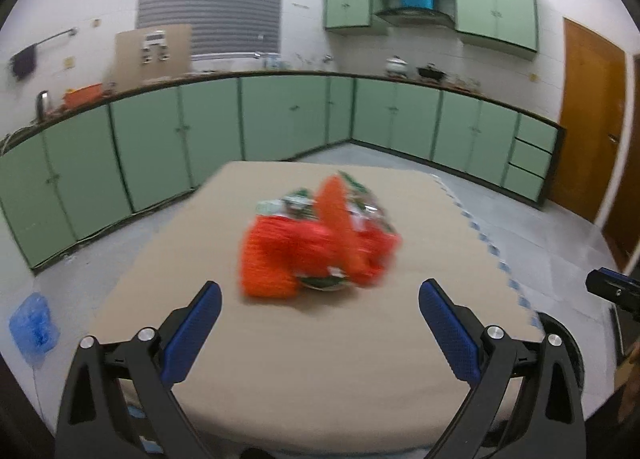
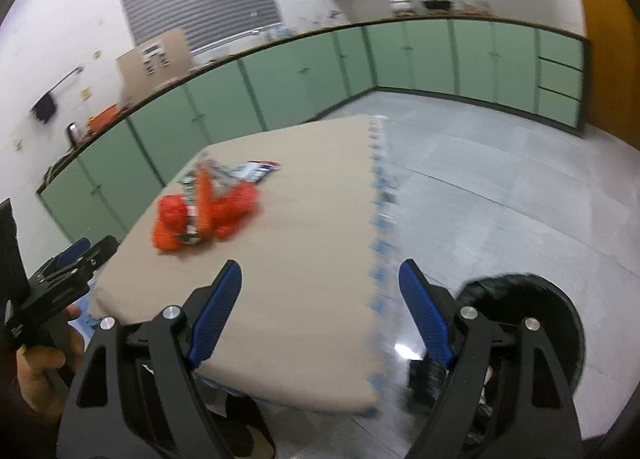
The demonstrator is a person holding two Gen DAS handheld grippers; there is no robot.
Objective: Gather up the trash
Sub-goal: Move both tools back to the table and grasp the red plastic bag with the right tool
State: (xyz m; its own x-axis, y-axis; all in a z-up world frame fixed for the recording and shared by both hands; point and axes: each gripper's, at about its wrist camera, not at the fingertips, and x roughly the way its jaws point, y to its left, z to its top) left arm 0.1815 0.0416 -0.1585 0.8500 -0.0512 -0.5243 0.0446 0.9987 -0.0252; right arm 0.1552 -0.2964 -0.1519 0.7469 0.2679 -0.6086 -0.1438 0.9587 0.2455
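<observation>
We see the left gripper [image 1: 320, 291] with its blue-padded fingers [image 1: 192, 339] spread wide and nothing between them, poised above the near part of the beige-covered bench [image 1: 320, 379]. Directly ahead of it, near the middle of the bench, lies the trash: a blurred heap of orange-red mesh bags [image 1: 280, 259] mixed with printed snack wrappers [image 1: 352, 195], apart from both pads. From the right wrist view we find the right gripper [image 2: 320, 279] likewise wide open and empty, held over the bench's near right edge, with the same orange-red heap [image 2: 200, 215] well to its left and a flat printed wrapper [image 2: 256, 171] just behind the heap. On the floor [image 2: 500, 187] beside the right gripper sits a round black bin [image 2: 528, 323], partly hidden by the gripper's frame. At the left margin of this view a hand [image 2: 40, 371] grips the handle of the left gripper [image 2: 76, 255]. Green cabinets [image 1: 280, 115] line the far walls.
</observation>
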